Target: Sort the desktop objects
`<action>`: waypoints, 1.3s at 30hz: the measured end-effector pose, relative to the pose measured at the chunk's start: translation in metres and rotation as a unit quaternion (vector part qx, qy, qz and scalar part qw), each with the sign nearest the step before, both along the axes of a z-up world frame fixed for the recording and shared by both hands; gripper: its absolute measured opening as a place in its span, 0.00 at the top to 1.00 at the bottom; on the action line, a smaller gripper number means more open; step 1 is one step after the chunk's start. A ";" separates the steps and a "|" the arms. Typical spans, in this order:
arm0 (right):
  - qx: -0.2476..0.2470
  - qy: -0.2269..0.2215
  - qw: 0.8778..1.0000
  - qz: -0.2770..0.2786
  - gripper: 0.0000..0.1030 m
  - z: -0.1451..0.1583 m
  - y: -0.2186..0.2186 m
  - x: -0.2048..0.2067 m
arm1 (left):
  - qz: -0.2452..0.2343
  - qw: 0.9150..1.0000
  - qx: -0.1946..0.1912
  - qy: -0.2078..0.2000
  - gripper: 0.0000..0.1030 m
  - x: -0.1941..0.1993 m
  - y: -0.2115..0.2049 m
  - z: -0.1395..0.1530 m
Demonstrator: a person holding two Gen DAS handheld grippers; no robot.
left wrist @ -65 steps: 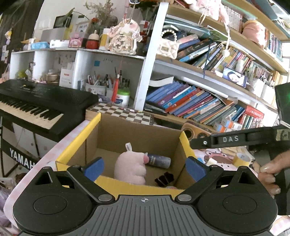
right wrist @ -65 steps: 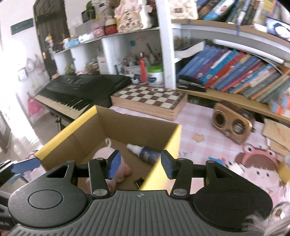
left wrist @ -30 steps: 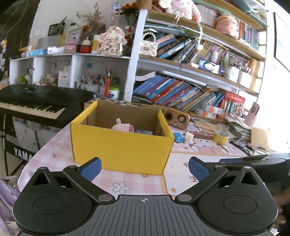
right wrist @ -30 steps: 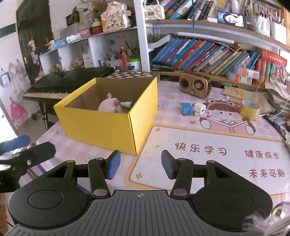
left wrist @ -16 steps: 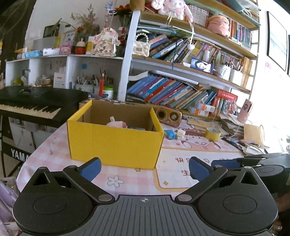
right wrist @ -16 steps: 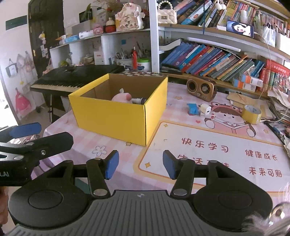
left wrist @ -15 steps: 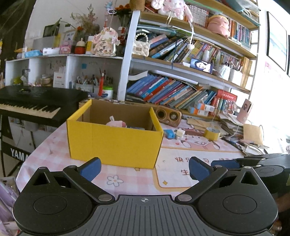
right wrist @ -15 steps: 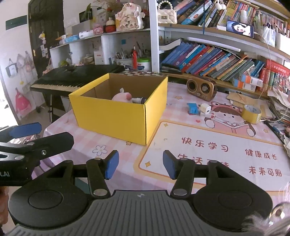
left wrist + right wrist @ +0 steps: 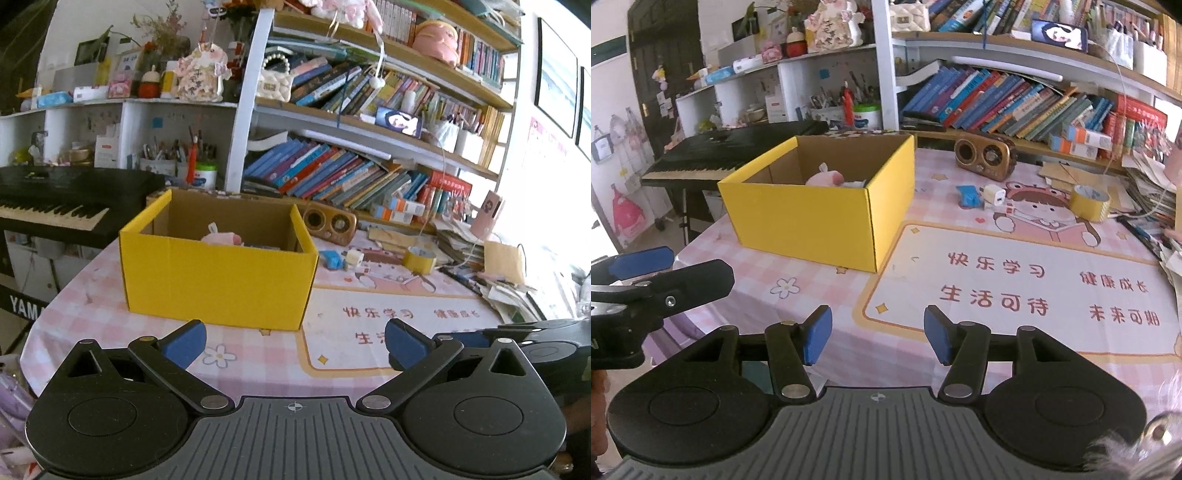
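The left gripper (image 9: 293, 341) hangs above the near edge of the table (image 9: 92, 306) with its 2 blue pads (image 9: 184, 341) spread wide and nothing between them; in the right wrist view it shows at the left border, over the table's corner. The right gripper (image 9: 877, 338) is held just to its right, above the printed desk mat (image 9: 1015, 288), its jaws set at a moderate gap, clearly narrower than the left pair, and bare of any object. The yellow cardboard box (image 9: 812, 218) stands open on the pink checked cloth, its right wall along the mat's left edge, well ahead of both grippers. Inside it lies a pink plush toy (image 9: 823, 179) with a small bottle (image 9: 855, 182) just beside it. Still out on the table, right of the box, are a blue clip-like item (image 9: 967, 195) and a white charger plug (image 9: 995, 195) side by side near the mat's far edge, and farther right a roll of yellow tape (image 9: 1089, 203). A brown retro speaker (image 9: 984, 153) sits behind them by the bookshelf (image 9: 1034, 99), and a black keyboard (image 9: 55, 206) stands left of the table
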State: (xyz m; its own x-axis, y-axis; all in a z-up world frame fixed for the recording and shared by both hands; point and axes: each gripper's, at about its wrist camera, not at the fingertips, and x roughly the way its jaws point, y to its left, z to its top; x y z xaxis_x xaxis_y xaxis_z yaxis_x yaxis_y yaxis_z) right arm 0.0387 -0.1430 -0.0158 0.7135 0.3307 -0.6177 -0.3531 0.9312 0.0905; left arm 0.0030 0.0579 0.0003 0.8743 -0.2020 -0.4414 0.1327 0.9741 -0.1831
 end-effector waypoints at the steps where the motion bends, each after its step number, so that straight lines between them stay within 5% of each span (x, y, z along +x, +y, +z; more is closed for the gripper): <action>1: 0.000 0.001 1.000 -0.002 0.48 -0.001 -0.001 -0.001 | -0.001 1.000 0.000 0.001 0.00 0.001 -0.001 0.000; 39: 0.014 0.046 0.993 -0.112 0.41 -0.015 -0.096 0.054 | -0.108 0.993 0.033 0.041 0.00 0.090 -0.098 -0.014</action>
